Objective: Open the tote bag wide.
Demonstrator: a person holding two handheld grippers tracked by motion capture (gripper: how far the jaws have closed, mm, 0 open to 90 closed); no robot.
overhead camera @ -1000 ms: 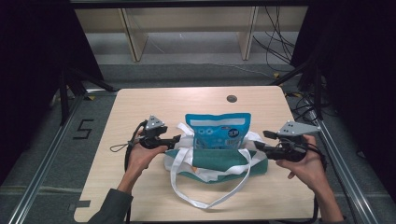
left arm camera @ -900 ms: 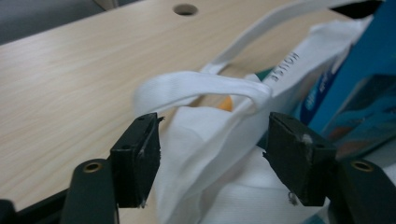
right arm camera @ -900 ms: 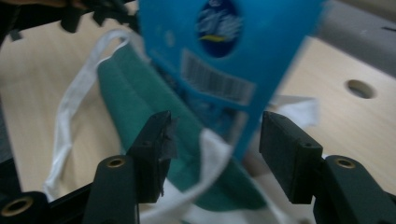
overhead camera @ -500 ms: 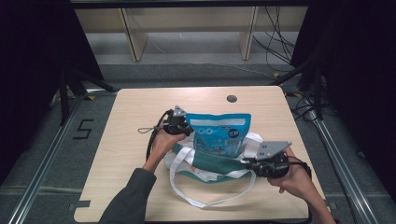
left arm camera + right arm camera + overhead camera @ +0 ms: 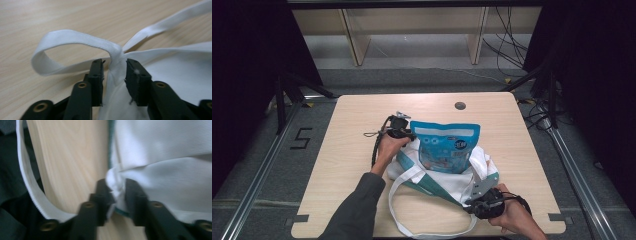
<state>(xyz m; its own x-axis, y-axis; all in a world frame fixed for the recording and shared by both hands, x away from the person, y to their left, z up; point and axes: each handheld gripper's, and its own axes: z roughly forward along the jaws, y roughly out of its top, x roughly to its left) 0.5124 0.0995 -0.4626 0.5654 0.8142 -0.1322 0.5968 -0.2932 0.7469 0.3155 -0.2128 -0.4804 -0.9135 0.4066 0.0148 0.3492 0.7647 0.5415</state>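
Note:
A white tote bag (image 5: pixel 462 184) with teal trim lies on the wooden table (image 5: pixel 357 112), and a blue snack pouch (image 5: pixel 446 147) stands in its mouth. My left gripper (image 5: pixel 408 137) is at the bag's far left rim beside the pouch. Its jaws (image 5: pixel 114 63) have just been opening; the rim where the white strap (image 5: pixel 72 37) is sewn on stands between them, with a gap at one pad. My right gripper (image 5: pixel 468 202) is at the bag's near right edge. Its jaws (image 5: pixel 116 183) have also been opening, and bunched bag cloth (image 5: pixel 162 170) fills the gap, touching both pads.
The bag's long white handle (image 5: pixel 412 231) loops toward the table's near edge. A round cable hole (image 5: pixel 460 105) sits near the far edge. Bare tabletop lies left of the bag. A sleeve and forearm (image 5: pixel 362 200) cross the near left. Shelving and cables stand beyond the table.
Both hands came in from the table's sides onto the bag. The left went up to the far left rim by the pouch; the right dropped toward the near right edge.

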